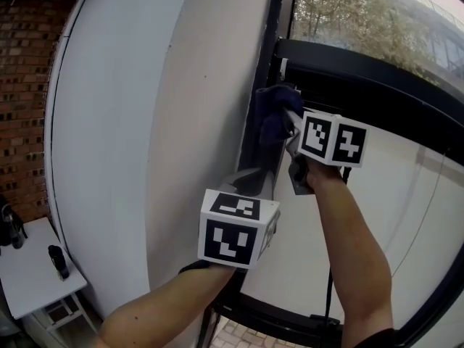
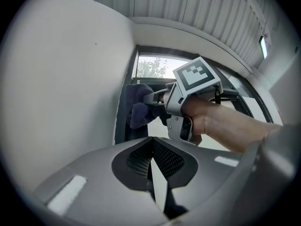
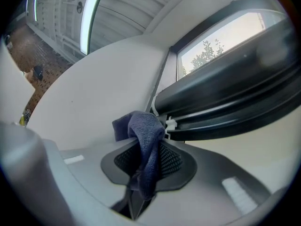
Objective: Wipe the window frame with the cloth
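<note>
Dark blue terry cloth point(image 3: 146, 142) is sitting pinched between the jaws of our right gripper point(image 1: 291, 122), and we are holding it against the upright of the black metal window frame point(image 1: 276, 20), beside the white wall point(image 1: 145, 122). Our left gripper point(image 2: 151, 149) is hanging lower, its jaws pressed together on nothing. We are judging the wipe as under way. No cleaned stretch is showing, so most of the frame is probably left to do.
</note>
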